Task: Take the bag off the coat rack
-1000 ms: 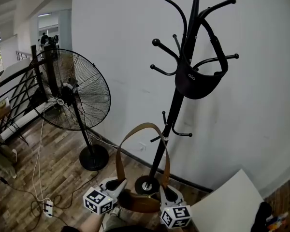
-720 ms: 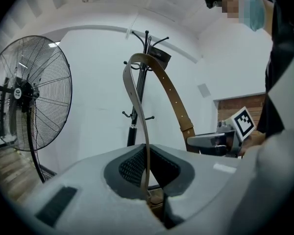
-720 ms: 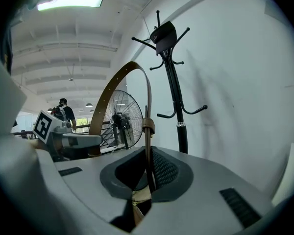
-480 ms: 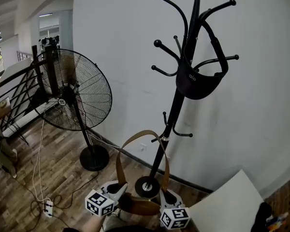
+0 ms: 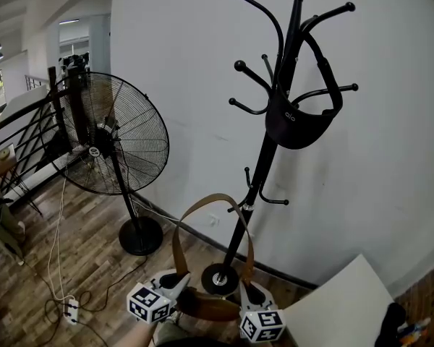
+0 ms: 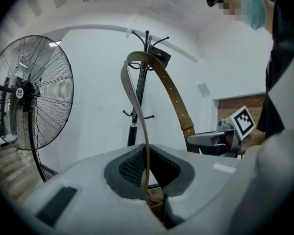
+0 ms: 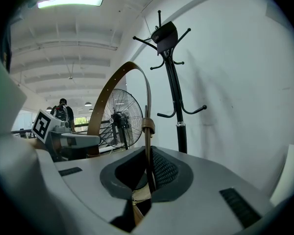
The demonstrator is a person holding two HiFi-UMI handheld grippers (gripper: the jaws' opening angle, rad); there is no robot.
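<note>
"What changes?"
"Almost nothing. The left gripper (image 5: 176, 279) and right gripper (image 5: 249, 289) stay squeezed shut on the strap (image 5: 214, 193). The brown bag (image 5: 210, 306) hangs low and near, off the coat rack (image 5: 263, 152)."
"Done, then?"
"I think so. A black bag (image 5: 298, 126) hangs up there."

A roomy office-style loft: wood-plank floor (image 5: 94, 262), white wall (image 5: 188, 56), black railing (image 5: 23, 118), big pedestal fan (image 5: 119, 142), coat rack (image 5: 264, 154), ceiling strip light (image 7: 71, 0).

Partly hidden behind left gripper (image 5: 178, 277) and right gripper (image 5: 247, 286): brown bag (image 5: 211, 306); cut off at lower edge: white board (image 5: 340, 306); unreadable: black bag (image 5: 304, 129) logo.
</note>
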